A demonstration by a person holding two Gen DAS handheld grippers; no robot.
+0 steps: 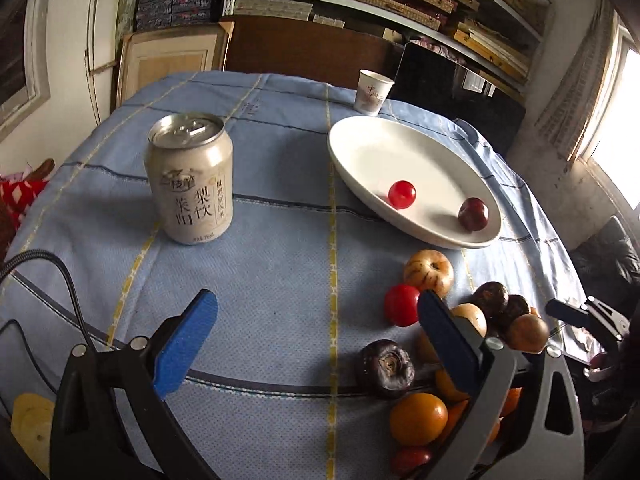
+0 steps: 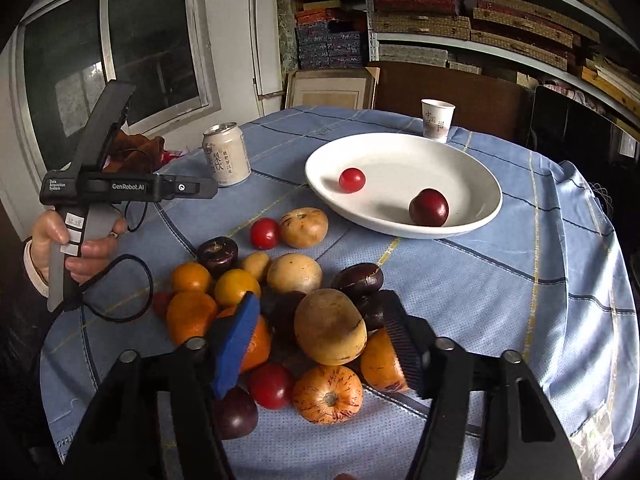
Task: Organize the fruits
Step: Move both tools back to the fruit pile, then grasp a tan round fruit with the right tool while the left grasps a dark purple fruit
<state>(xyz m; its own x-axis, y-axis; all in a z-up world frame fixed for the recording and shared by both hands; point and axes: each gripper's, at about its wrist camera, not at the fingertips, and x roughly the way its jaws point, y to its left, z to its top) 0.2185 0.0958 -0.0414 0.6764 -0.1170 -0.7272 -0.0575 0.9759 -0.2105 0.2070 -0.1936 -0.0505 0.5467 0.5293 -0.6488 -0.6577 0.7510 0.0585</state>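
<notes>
Blue-checked cloth covers the worktop [image 2: 520, 280], where the white plate [image 2: 472, 216] holds only two red fruits while the fruit pile [image 2: 304, 308] waits beneath both empty, released grippers [image 1: 316, 344] [image 2: 320, 344].

My left gripper [image 1: 316, 338] is showing matt black plastic arms with rough blue foam-like pads, and my right gripper [image 2: 324, 344] is wearing the same blue pad on one finger and a ribbed black one on the other. The tablecloth [image 1: 260, 280] is lying as soft, matt, woven blue cloth. The plate [image 1: 360, 148] is gleaming smooth and glossy white, like glazed ceramic. The drink can [image 1: 190, 182] is showing a shiny metal top over a satin printed body. The paper cup [image 1: 373, 92] is looking matt. The cherry tomato [image 1: 402, 194] is shining glossy, and the dark fruit [image 1: 386, 368] is looking dull and wrinkled.
</notes>
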